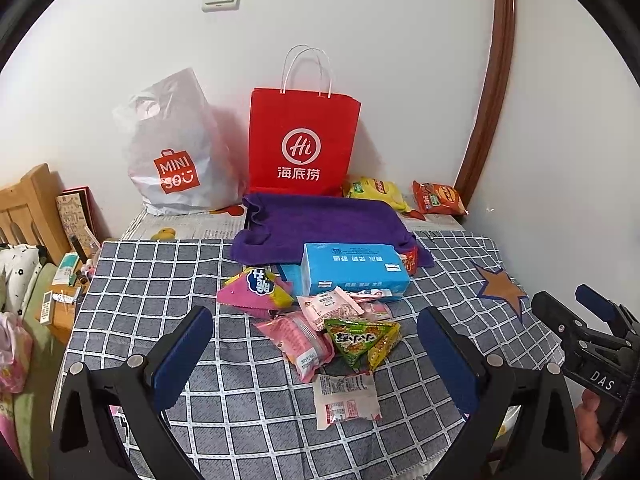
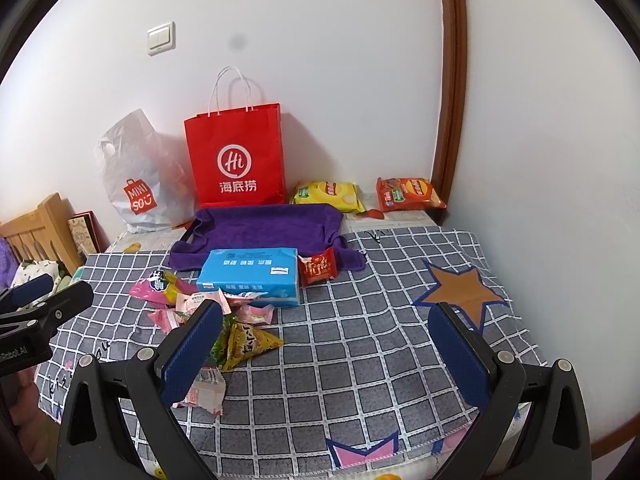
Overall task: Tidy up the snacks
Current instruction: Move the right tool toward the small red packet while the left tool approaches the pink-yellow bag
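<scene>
Several small snack packets lie in a loose pile on the checked cloth: a green triangular pack (image 1: pixel 362 342), a pink packet (image 1: pixel 298 342), a white-pink packet (image 1: pixel 346 400) and a pink-yellow bag (image 1: pixel 256 290). A blue tissue pack (image 1: pixel 354 274) lies behind them on a purple towel (image 1: pixel 320 224). A small red packet (image 2: pixel 318 272) lies right of the tissue pack. My left gripper (image 1: pixel 316 354) is open and empty, hovering just in front of the pile. My right gripper (image 2: pixel 328 354) is open and empty, to the right of the pile (image 2: pixel 248 340).
A red paper bag (image 1: pixel 304 140) and a white Miniso plastic bag (image 1: pixel 176 156) stand against the back wall. A yellow chip bag (image 2: pixel 326 196) and an orange chip bag (image 2: pixel 410 194) lie at the back right. A wooden bed frame (image 1: pixel 28 204) and clutter are left of the table.
</scene>
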`<act>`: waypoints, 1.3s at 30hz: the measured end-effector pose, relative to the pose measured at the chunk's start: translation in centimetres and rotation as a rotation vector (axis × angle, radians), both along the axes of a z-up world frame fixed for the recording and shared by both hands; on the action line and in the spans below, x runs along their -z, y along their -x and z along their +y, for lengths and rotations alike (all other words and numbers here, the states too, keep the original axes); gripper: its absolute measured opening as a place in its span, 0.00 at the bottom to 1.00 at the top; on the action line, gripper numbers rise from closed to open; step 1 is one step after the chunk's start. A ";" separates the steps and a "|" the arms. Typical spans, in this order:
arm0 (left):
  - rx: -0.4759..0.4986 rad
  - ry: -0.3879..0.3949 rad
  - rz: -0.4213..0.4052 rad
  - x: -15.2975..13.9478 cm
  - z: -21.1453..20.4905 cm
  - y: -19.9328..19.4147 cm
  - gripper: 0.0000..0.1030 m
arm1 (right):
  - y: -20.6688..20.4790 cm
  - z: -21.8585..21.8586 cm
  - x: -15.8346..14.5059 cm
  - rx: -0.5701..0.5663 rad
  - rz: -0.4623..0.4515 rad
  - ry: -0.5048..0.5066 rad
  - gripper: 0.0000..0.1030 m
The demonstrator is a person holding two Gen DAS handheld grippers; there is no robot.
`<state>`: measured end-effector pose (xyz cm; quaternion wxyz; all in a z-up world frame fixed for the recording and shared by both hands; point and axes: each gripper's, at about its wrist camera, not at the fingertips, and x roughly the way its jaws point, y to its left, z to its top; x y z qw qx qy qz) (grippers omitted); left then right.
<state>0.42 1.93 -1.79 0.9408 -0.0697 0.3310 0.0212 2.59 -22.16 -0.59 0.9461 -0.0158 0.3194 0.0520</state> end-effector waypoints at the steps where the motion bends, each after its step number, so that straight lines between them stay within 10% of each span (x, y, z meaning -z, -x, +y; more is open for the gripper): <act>1: -0.003 0.002 0.008 0.2 0.2 -0.3 0.99 | -0.2 0.1 0.1 -0.002 0.002 -0.002 0.99; 39: -0.050 0.057 0.266 11.4 9.5 -13.3 0.99 | -16.9 1.2 13.2 0.026 0.299 0.049 0.79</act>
